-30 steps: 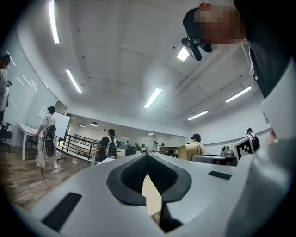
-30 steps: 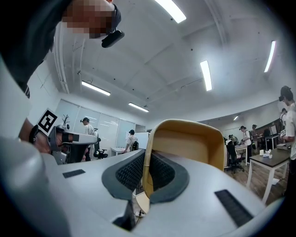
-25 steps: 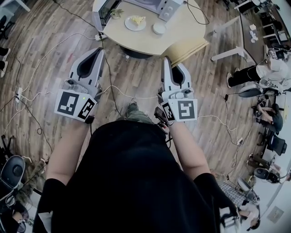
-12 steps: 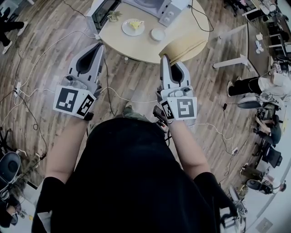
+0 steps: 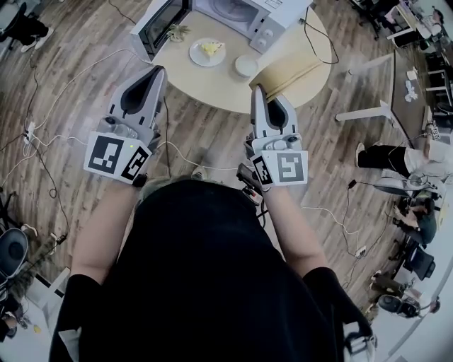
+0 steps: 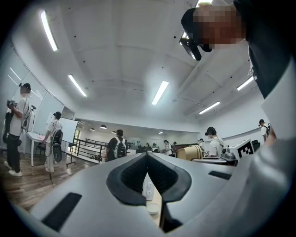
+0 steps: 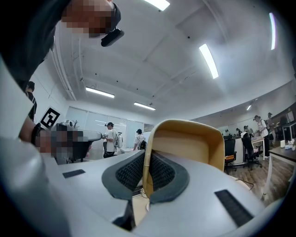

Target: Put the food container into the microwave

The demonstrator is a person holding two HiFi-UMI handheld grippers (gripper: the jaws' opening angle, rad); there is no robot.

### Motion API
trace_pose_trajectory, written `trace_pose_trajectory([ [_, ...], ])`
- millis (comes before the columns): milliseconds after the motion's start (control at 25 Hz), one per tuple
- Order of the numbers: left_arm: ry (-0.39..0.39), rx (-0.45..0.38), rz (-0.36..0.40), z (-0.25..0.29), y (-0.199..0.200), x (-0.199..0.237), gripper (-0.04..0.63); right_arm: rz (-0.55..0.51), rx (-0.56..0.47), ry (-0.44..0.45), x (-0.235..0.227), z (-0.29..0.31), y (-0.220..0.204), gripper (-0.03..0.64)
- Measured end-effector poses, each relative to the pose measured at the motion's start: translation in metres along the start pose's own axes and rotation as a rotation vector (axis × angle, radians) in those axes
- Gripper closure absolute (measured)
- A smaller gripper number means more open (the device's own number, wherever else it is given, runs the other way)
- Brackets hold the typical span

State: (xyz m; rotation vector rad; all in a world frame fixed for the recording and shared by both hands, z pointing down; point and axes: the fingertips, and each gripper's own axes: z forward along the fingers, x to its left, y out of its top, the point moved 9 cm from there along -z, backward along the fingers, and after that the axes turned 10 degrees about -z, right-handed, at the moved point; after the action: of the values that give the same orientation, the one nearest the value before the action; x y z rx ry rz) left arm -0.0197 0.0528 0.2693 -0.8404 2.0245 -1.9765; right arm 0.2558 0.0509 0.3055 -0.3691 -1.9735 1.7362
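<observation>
While the food container (image 5: 207,51), seemingly the dish of yellow food, is sitting on the round table (image 5: 212,85) beside the open microwave (image 5: 265,21) | left gripper (image 5: 156,71) and right gripper (image 5: 256,91) are hovering well short of it, jaws together on nothing, likely because the table is not yet within reach.

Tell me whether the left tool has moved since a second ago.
Yes. The left tool has moved forward, toward the round table; its tip now appears closer to the table's near edge than before.

Round table (image 5: 233,88) carries microwave (image 5: 237,10), door open. Plate (image 5: 207,51) with yellow food and small white container (image 5: 245,66) lie in front of it, apart.
</observation>
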Motion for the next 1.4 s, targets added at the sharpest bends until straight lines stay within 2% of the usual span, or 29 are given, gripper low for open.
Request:
trace_pose_trajectory([
  [320, 0.010, 0.011, 0.012, 0.005, 0.002, 0.011, 0.577, 0.038, -0.002, 0.001, 0.001, 0.019, -0.008, 0.584],
  [560, -0.024, 0.017, -0.004, 0.010, 0.007, 0.033, 0.576, 0.029, 0.011, -0.017, 0.016, 0.034, -0.004, 0.584],
  [1400, -0.237, 0.041, -0.053, 0.051, 0.032, 0.109, 0.577, -0.040, 0.070, -0.180, 0.055, 0.086, 0.017, 0.584],
])
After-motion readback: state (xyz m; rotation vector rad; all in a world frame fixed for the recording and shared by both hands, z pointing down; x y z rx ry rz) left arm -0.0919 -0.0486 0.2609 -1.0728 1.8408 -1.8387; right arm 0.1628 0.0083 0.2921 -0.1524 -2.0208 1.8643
